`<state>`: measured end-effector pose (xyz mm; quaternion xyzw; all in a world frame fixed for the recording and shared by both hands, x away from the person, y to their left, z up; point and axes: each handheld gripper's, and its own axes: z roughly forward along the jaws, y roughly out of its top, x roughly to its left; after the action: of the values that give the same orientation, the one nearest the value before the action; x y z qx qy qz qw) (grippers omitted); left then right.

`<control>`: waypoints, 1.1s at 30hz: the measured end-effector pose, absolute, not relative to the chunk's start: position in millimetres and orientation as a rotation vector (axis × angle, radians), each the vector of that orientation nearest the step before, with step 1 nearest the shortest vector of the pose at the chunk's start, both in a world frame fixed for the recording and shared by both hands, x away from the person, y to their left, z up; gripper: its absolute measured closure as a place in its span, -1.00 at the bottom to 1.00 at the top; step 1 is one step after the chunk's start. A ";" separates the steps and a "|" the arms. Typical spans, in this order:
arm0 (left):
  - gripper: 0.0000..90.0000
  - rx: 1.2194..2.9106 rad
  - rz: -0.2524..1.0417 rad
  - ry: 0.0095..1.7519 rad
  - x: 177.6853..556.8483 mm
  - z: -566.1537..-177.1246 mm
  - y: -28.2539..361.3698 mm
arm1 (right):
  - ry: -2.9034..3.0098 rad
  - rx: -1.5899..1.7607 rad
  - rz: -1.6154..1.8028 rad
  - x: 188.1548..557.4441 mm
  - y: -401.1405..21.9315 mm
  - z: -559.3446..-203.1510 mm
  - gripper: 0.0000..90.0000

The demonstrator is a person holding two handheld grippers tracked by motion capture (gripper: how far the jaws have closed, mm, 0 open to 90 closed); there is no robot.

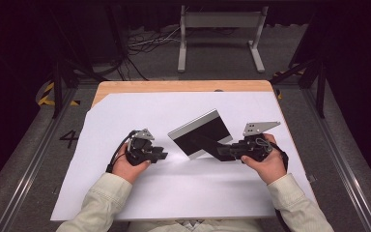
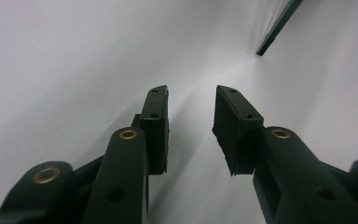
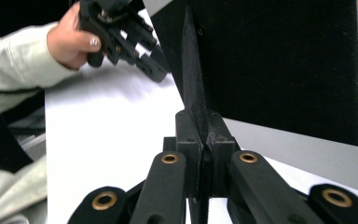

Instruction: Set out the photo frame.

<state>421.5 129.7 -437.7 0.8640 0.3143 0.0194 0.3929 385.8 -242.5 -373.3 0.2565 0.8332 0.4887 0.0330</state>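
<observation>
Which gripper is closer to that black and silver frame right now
Right. The right gripper is shut on the frame's black stand, holding it tilted off the table. The left gripper sits apart to the frame's left, jaws open and empty.

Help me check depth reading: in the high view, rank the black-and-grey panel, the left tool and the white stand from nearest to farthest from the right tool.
1. Black-and-grey panel: clamped in the right tool.
2. Left tool: leftward across the white sheet.
3. White stand: on the floor beyond the table.
</observation>
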 end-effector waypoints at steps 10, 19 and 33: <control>0.47 2.193 0.042 0.783 424.0 -437.1 124.1 | 2.627 0.712 1.365 376.9 -244.8 -374.6 0.91; 0.47 2.199 0.038 0.764 426.8 -436.1 119.3 | 2.677 0.632 1.199 369.9 -245.1 -377.4 0.88; 0.46 2.205 0.033 0.749 429.0 -435.9 115.5 | 2.743 0.551 1.026 366.4 -250.1 -389.7 0.86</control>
<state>429.0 115.5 -435.9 0.8696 0.2956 0.0132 0.3952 366.4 -250.1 -389.7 0.1843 0.9174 0.3433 0.0806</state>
